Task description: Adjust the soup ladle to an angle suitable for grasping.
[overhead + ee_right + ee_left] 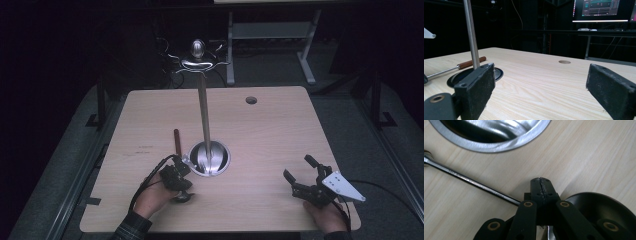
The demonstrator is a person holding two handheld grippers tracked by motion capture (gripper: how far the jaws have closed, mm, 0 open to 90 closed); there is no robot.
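The left gripper [178, 176] has its jaws closed tight on the metal shaft of a ladle [477, 185], low down where shaft meets bowl [599, 207]; the pads look fully together, so the grip seems to pinch the thin neck, though that contact is hidden beneath the jaws. The ladle lies flat on the wooden table [270, 135], just beside the round steel base [496, 138] of a utensil stand [204, 115]. Its long axis runs from the dark bowl near the person, under the gripper, away along the shaft to the brown wooden handle [176, 140], which points to the table's far edge. The step in hand is the pick-up. Next, I judge, comes a lift and a hang on the stand's top hooks [199, 62], which calls for tilting the ladle upright. The right gripper [306, 176] rests wide open, holding nothing.
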